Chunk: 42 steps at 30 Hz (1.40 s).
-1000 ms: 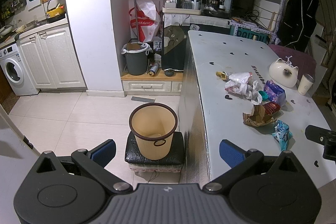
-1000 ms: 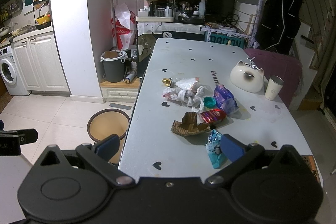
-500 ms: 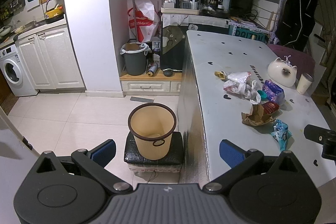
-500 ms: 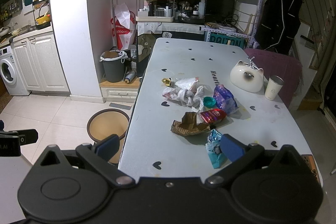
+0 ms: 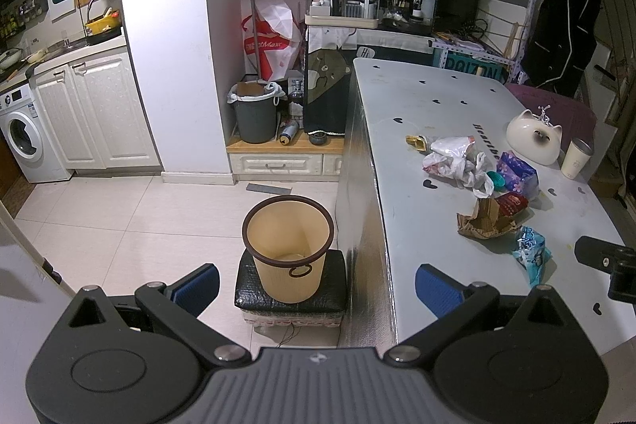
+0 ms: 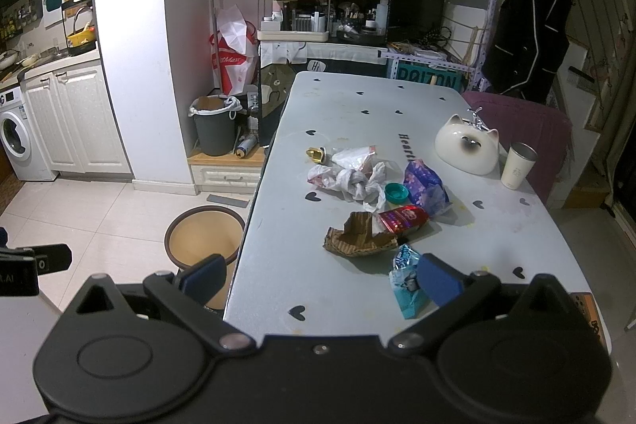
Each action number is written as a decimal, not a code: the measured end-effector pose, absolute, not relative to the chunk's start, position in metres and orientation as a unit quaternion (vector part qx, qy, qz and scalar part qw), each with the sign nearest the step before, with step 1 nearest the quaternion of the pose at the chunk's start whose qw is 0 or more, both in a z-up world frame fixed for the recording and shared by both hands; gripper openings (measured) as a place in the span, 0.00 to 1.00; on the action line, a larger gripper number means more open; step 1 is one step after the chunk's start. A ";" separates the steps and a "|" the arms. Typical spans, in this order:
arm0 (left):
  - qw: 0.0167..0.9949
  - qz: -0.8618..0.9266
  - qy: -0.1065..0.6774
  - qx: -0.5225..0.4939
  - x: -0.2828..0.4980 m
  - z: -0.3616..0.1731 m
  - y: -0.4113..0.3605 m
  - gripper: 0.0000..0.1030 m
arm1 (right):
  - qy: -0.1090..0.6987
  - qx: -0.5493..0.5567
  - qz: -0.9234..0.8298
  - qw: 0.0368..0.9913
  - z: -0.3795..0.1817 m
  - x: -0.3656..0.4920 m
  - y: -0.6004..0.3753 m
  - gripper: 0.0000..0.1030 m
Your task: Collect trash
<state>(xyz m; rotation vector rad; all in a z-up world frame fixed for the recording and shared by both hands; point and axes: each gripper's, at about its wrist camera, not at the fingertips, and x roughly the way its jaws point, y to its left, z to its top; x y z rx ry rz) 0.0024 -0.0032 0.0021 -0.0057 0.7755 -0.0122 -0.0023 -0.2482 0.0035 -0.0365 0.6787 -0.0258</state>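
Trash lies in a loose heap on the grey table (image 6: 349,297): crumpled white plastic (image 6: 349,175), a purple packet (image 6: 425,187), a teal cap (image 6: 396,192), a red wrapper (image 6: 403,219), torn brown cardboard (image 6: 359,235) and a light-blue wrapper (image 6: 405,281). A small gold piece (image 6: 316,154) sits behind them. The beige bin (image 5: 288,247) stands on a black stool (image 5: 290,295) left of the table. My left gripper (image 5: 318,283) is open above the bin and stool. My right gripper (image 6: 322,277) is open over the table's near edge, its right finger (image 6: 439,281) beside the light-blue wrapper.
A white cat-shaped dish (image 6: 467,146) and a steel cup (image 6: 516,165) stand at the table's right. A grey bin (image 5: 254,116), red-and-white bag (image 5: 270,38), shelf unit (image 5: 344,0), white cabinets (image 5: 95,110) and washing machine (image 5: 24,138) line the back. A maroon chair (image 6: 528,130) is at far right.
The left wrist view has drifted slightly; the bin and table sit a little lower and left in it. The right wrist view is unchanged. Both grippers stay open.
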 end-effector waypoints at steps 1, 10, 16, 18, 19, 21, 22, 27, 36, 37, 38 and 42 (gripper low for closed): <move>0.926 -0.006 0.378 -0.003 0.003 0.002 -0.003 1.00 | 0.333 -0.018 -0.013 0.943 0.003 -0.002 -0.248 1.00; 0.926 -0.007 0.378 -0.003 0.003 0.002 -0.004 1.00 | 0.333 -0.018 -0.013 0.943 0.004 -0.002 -0.247 1.00; 0.926 -0.011 0.376 -0.002 0.001 0.002 -0.007 1.00 | 0.332 -0.018 -0.016 0.943 0.008 -0.005 -0.244 1.00; 0.927 -0.016 0.374 0.000 0.007 -0.002 -0.025 1.00 | 0.331 -0.017 -0.017 0.943 0.008 -0.005 -0.245 1.00; 0.928 -0.020 0.373 0.001 0.009 -0.001 -0.027 1.00 | 0.330 -0.016 -0.019 0.944 0.008 -0.007 -0.245 1.00; 0.928 -0.027 0.372 0.003 0.013 -0.002 -0.030 1.00 | 0.329 -0.012 -0.025 0.944 0.006 -0.010 -0.248 1.00; 0.928 -0.034 0.372 0.005 0.016 -0.003 -0.033 1.00 | 0.329 -0.009 -0.031 0.944 0.007 -0.012 -0.250 1.00; 0.926 -0.071 0.370 0.018 0.023 -0.009 -0.035 1.00 | 0.327 0.004 -0.068 0.943 0.005 -0.019 -0.255 1.00; 0.916 -0.153 0.369 0.040 0.041 -0.019 -0.045 1.00 | 0.331 0.030 -0.135 0.933 0.000 -0.029 -0.268 1.00; 0.915 -0.162 0.368 0.042 0.044 -0.020 -0.049 1.00 | 0.332 0.033 -0.141 0.932 -0.001 -0.029 -0.271 1.00; 0.914 -0.169 0.367 0.044 0.046 -0.020 -0.053 1.00 | 0.333 0.036 -0.149 0.930 -0.002 -0.029 -0.277 1.00; 0.909 -0.201 0.361 0.052 0.060 -0.024 -0.073 1.00 | 0.334 0.045 -0.168 0.927 -0.007 -0.023 -0.299 1.00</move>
